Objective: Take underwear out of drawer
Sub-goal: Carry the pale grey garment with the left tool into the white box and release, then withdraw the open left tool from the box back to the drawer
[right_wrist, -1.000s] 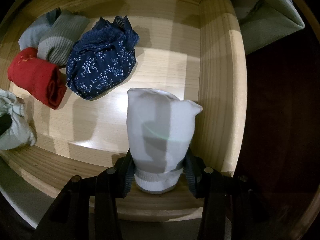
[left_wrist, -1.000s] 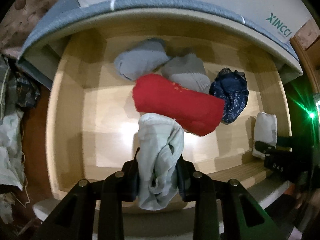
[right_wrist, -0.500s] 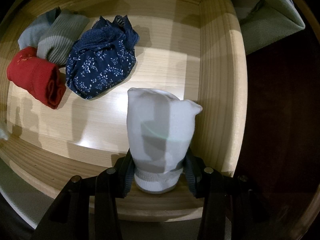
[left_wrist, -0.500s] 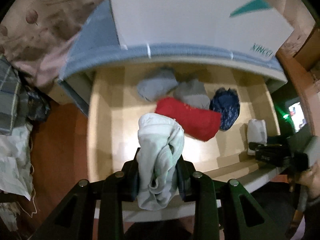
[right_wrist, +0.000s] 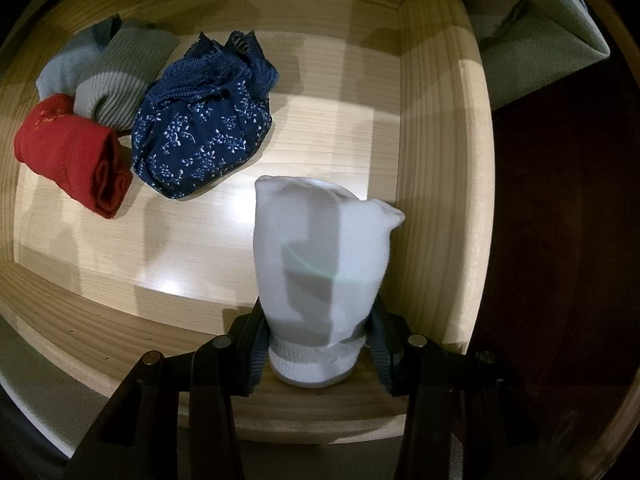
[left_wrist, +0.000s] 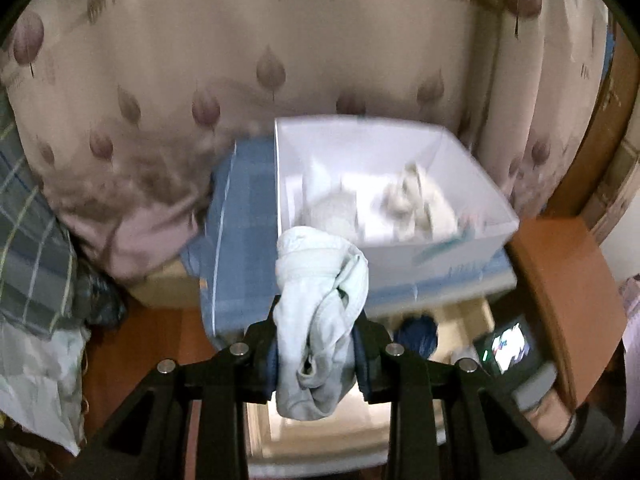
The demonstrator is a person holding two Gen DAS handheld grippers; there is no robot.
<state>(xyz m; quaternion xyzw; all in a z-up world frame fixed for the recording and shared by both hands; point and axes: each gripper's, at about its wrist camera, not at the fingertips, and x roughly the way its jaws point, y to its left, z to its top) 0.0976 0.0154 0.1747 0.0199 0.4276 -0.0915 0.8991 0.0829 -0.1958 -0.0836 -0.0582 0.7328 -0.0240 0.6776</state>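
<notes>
The left gripper (left_wrist: 316, 364) is clamped on a pale green bundled underwear (left_wrist: 320, 320), held before a white box (left_wrist: 472, 240) with pale clothes inside. The right gripper (right_wrist: 316, 344) pinches a white rolled garment (right_wrist: 320, 252) inside the wooden drawer (right_wrist: 436, 160). Beyond lie navy floral underwear (right_wrist: 204, 136), a red roll (right_wrist: 72, 156) and grey rolls (right_wrist: 116, 76).

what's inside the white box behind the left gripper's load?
The white box holds a few pale, whitish cloth bundles, too blurred to identify or count. The pale underwear in the left gripper covers the box's near left corner.
</notes>
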